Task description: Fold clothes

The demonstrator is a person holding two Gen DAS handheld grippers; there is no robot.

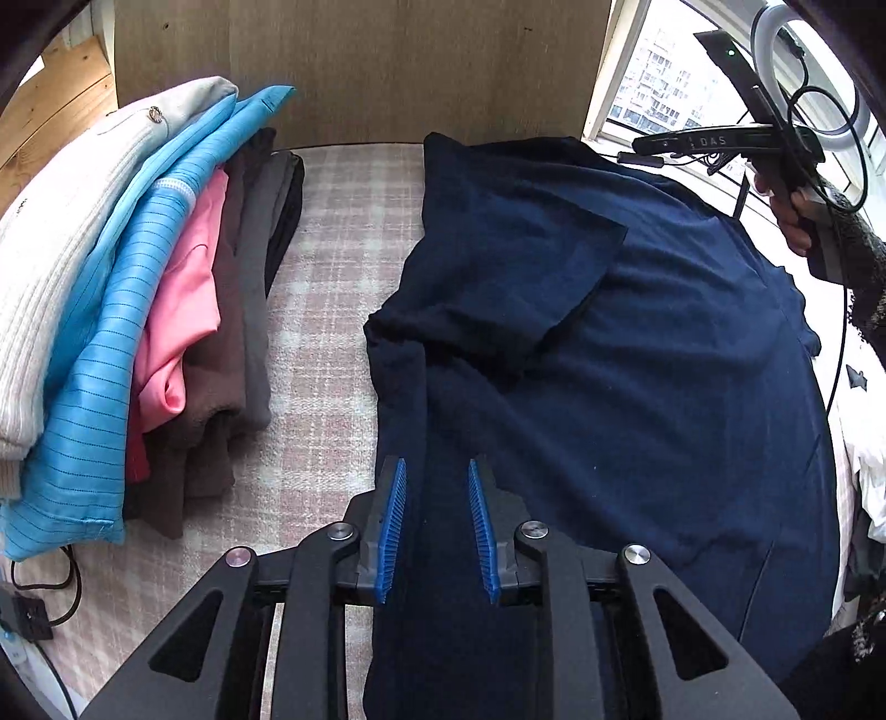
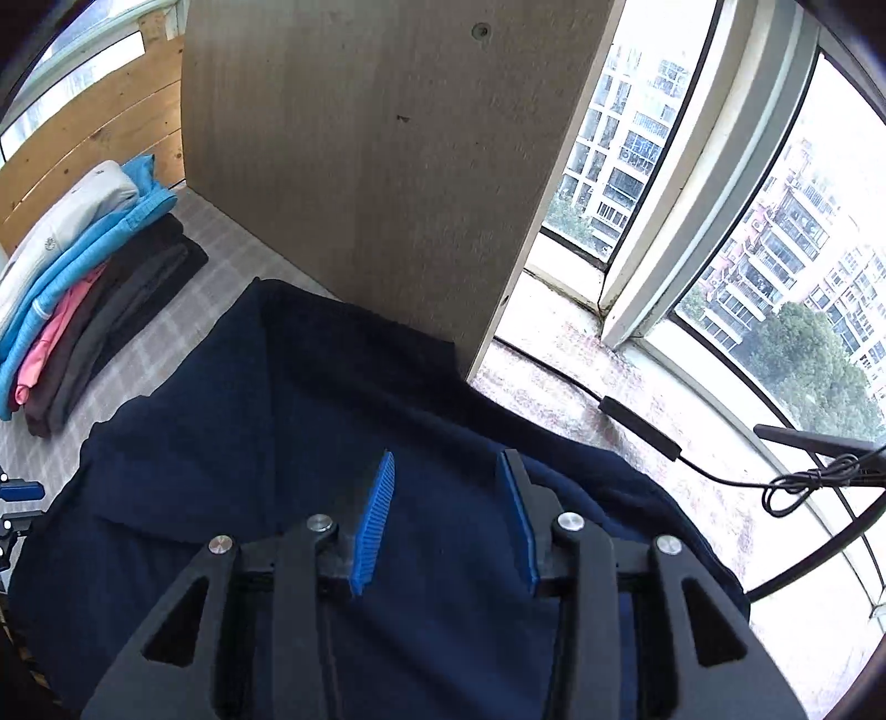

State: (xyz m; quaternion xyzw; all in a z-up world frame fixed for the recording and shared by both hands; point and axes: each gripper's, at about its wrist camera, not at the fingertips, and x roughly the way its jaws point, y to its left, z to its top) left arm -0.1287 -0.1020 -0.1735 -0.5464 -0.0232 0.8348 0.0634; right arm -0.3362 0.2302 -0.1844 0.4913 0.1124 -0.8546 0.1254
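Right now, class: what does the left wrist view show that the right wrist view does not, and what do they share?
Only the left wrist view: the left gripper, jaws apart over the navy shirt, a ring light, and a hand gripping a handle. Only the right wrist view: the right gripper, jaws apart, and apartment buildings outside. Both: the shirt, the folded pile and the wooden board.

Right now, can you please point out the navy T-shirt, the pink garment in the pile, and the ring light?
navy T-shirt [image 1: 637, 387]: left wrist view, on its flat body.
pink garment [image 1: 185, 288]: left wrist view, on its exposed folded face.
ring light [image 1: 775, 16]: left wrist view, on its white rim.
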